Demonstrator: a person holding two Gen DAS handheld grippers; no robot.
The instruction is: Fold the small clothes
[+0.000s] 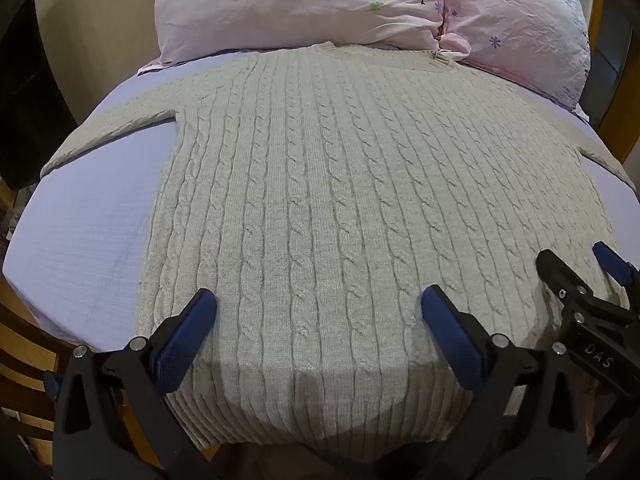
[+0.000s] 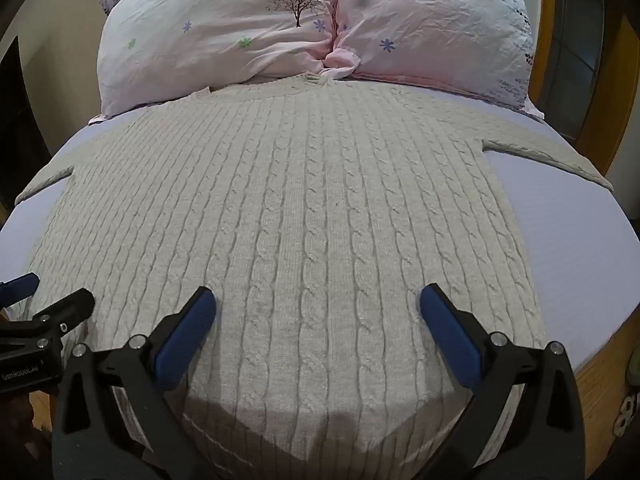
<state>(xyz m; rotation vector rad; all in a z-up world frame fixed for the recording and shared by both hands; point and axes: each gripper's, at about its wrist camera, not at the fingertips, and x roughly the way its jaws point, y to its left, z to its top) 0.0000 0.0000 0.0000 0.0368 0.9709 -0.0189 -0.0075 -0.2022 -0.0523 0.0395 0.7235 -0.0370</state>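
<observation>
A cream cable-knit sweater (image 1: 320, 184) lies flat on a lilac bed sheet (image 1: 92, 232), collar toward the pillows and both sleeves spread out. It also shows in the right wrist view (image 2: 296, 208). My left gripper (image 1: 319, 304) is open and empty above the sweater's hem, left of centre. My right gripper (image 2: 318, 302) is open and empty above the hem, right of centre. The right gripper also shows at the right edge of the left wrist view (image 1: 576, 264). The left gripper shows at the left edge of the right wrist view (image 2: 52, 292).
Two pink flowered pillows (image 2: 224, 36) (image 2: 436, 28) lie at the head of the bed, touching the sweater's collar. A wooden bed frame (image 2: 600, 364) edges the mattress. Bare lilac sheet (image 2: 568, 240) lies on either side of the sweater.
</observation>
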